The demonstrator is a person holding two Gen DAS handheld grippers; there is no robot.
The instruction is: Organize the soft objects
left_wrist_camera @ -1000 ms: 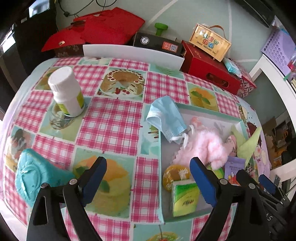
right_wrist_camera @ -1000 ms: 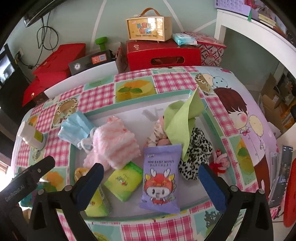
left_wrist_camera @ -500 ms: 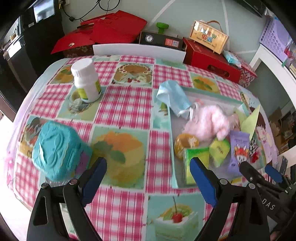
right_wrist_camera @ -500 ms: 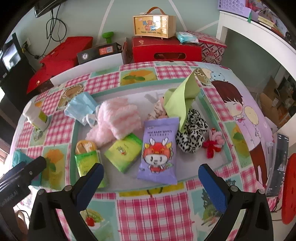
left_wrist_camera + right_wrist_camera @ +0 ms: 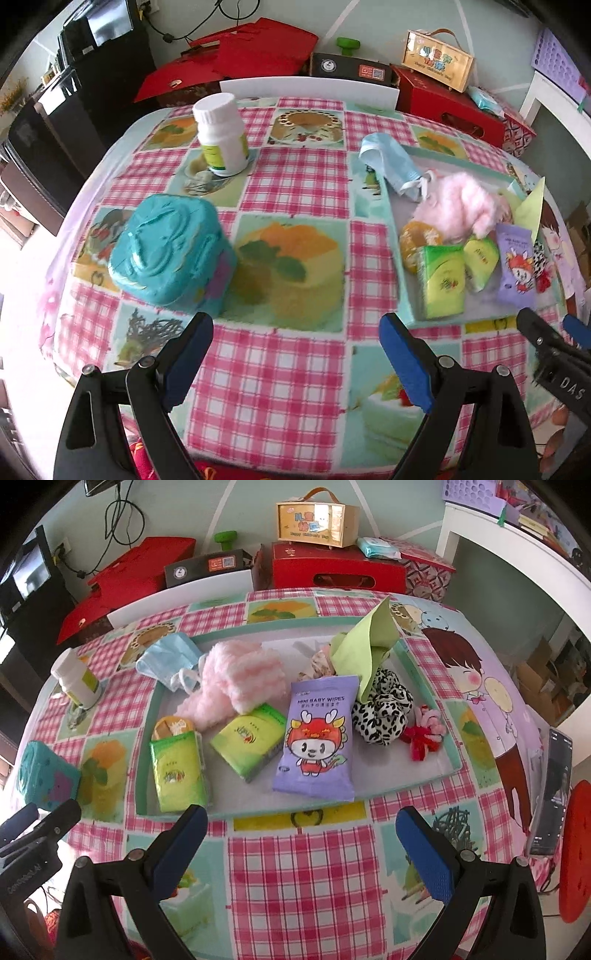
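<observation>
A: Grippers?
B: left gripper (image 5: 295, 354) spread wide, nothing between; right gripper (image 5: 301, 838) same, empty; both over the near table edge.
A: Soft stuff?
B: in the tray (image 5: 146, 760); purple wipes pack (image 5: 314, 738) centre, pink fluffy cloth (image 5: 240, 681) behind, blue mask (image 5: 168, 659) draped over the far-left corner.

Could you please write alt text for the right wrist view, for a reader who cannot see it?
A shallow tray on a pink checked tablecloth holds soft items: a purple baby wipes pack, two green tissue packs, a pink fluffy cloth, a green cloth and a leopard scrunchie. The right gripper hangs open and empty in front of it.
</observation>
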